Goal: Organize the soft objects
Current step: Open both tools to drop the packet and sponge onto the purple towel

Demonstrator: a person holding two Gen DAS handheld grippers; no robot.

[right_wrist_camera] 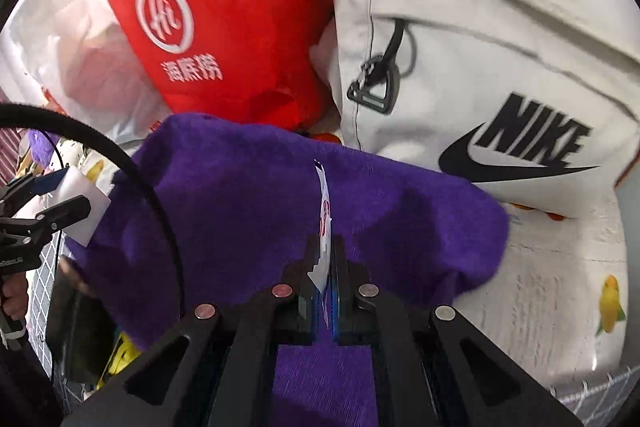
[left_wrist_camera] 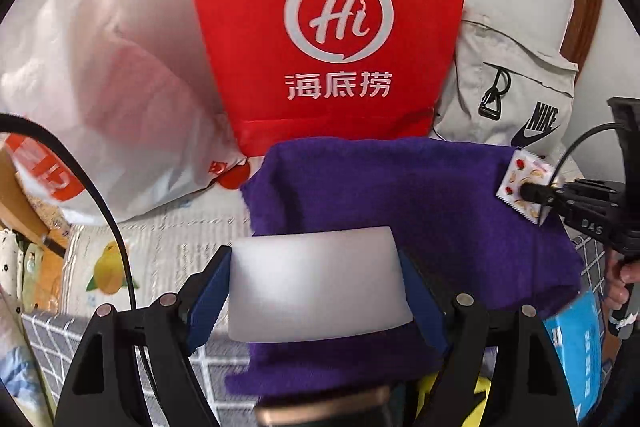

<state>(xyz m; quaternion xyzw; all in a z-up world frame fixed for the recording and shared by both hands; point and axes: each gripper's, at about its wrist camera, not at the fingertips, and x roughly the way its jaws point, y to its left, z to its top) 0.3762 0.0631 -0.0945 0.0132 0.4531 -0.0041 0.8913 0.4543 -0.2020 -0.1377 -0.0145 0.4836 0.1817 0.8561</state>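
Left wrist view: the purple towel lies on the bed before the red bag. Over it, the left hand-held gripper clamps a white block, and the right hand-held gripper, pressed together, pinches a small sachet, probably for sorting.

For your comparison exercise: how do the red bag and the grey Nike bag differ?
The red bag is bright, flat-faced and carries a white circular Hi logo; the grey Nike bag is pale, soft and creased, with a black swoosh and a black clip. Both stand behind the purple cloth.
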